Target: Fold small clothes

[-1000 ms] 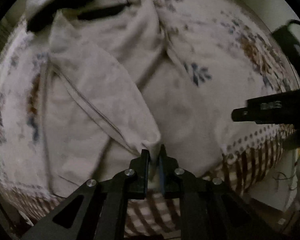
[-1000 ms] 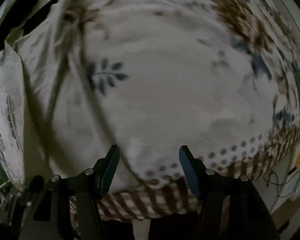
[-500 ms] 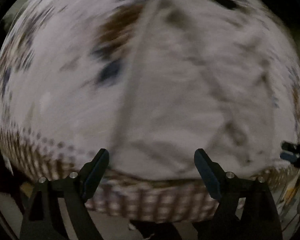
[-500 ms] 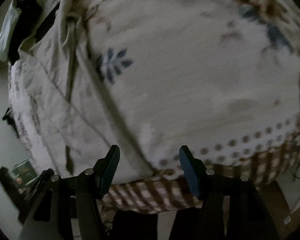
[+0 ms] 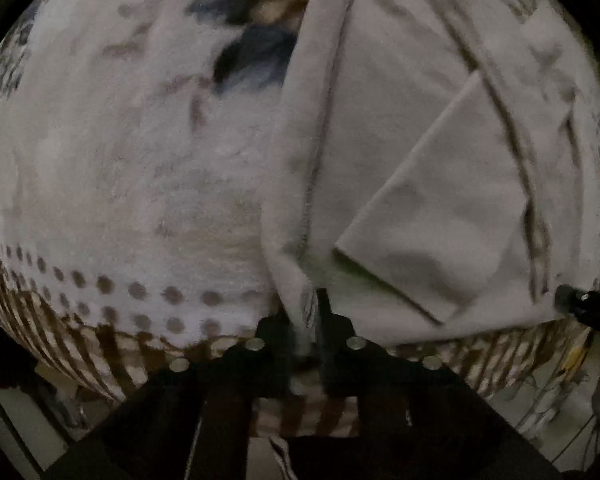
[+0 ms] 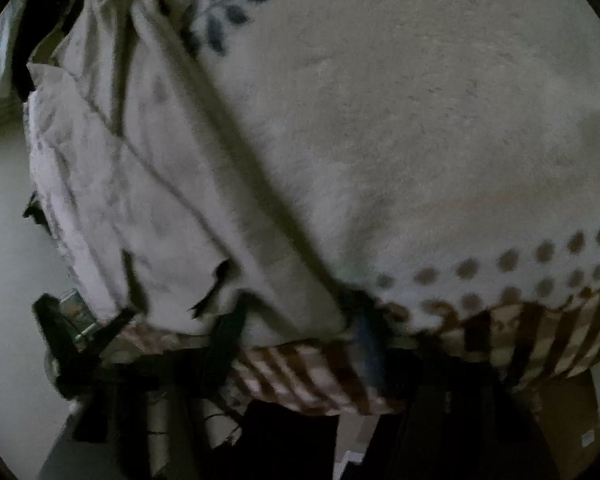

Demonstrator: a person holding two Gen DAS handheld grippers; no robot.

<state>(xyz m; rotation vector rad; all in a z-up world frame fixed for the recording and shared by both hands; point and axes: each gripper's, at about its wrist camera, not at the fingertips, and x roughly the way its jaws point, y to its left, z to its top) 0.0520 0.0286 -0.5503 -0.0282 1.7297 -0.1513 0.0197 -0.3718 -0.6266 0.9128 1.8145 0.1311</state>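
A pale beige garment (image 5: 412, 184) lies spread on a fleece blanket (image 5: 132, 184), filling the right half of the left wrist view, with one flap folded over into a slanted rectangle at the centre right. Its long left edge runs from the top centre of the frame down to the bottom centre. There the left hand-held gripper (image 5: 306, 320) has its two dark fingers drawn close together, clamped on the garment's lower corner, cloth showing between them.

In the right wrist view the same garment (image 6: 148, 184) occupies the left side of the frame, its seams running diagonally toward the lower centre. The right hand-held gripper (image 6: 296, 332) sits at the bottom centre with its fingers apart, one on each side of the garment's near hem; the picture is blurred and I cannot tell whether they touch the cloth.

The blanket is white with blue leaf prints, a band of brown dots and brown stripes along its hanging border. At the far right edge of the left wrist view a dark gripper tip (image 5: 588, 304) shows beside the garment's lower right corner
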